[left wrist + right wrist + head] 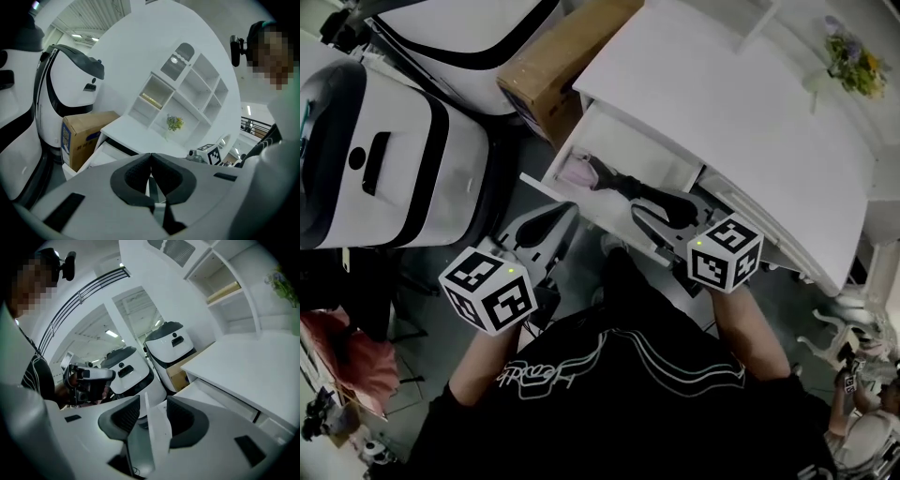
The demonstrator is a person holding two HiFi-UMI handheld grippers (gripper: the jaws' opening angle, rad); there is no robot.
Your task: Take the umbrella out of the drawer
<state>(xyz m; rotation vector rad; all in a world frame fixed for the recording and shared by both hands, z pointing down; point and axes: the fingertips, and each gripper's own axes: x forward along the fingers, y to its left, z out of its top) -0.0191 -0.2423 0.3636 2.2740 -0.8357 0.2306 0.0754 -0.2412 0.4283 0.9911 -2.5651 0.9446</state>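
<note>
The white desk's drawer stands pulled out. Inside it lies a pale pink folded thing with a dark part beside it, which looks like the umbrella; its shape is hard to make out. My right gripper is at the drawer's front edge. In the right gripper view it is open, with a thin white panel standing between its jaws and the pads apart from it. My left gripper hangs just in front of the drawer's left corner. It is shut with nothing in it.
A brown cardboard box leans against the desk's left side, next to the drawer. Big white and black machines stand further left. A small vase of flowers sits at the desk's far right, and white wall shelves rise behind the desk.
</note>
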